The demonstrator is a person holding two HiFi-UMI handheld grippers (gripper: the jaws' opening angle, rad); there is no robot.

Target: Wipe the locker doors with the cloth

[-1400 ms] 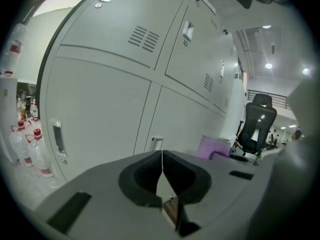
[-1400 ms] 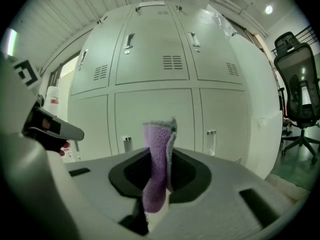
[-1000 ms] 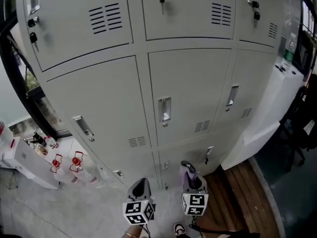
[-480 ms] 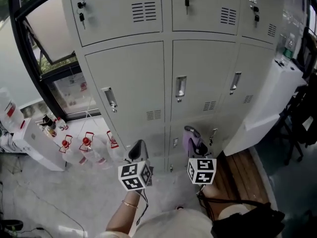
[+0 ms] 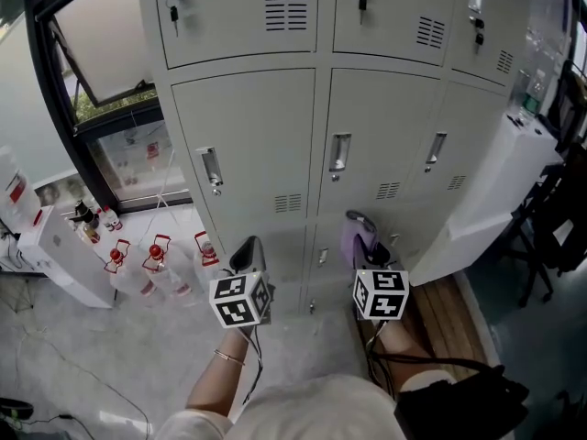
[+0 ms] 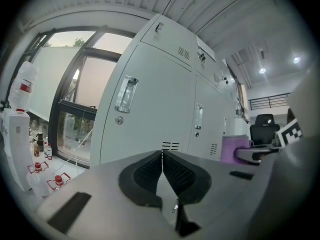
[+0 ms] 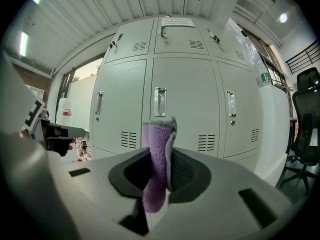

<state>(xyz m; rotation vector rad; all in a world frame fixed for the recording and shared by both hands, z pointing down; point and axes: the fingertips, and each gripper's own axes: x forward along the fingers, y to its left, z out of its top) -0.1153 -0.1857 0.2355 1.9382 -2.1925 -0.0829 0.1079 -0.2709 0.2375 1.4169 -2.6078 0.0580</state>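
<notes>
The left gripper (image 5: 249,246) and right gripper (image 5: 358,227) are held low, side by side, pointing forward. Left jaws are pressed together on nothing; right jaws pinch the cloth (image 7: 157,154). The left forearm (image 5: 218,379) is bare

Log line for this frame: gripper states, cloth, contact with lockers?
stage: before wiping | right gripper: shut on purple cloth | left gripper: shut, empty | locker doors: ahead, cloth not touching

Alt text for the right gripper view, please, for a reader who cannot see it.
The right gripper is shut on a purple cloth that sticks up between its jaws. Beyond it, not touching the cloth, stand pale grey lockers, all of them closed.
</notes>
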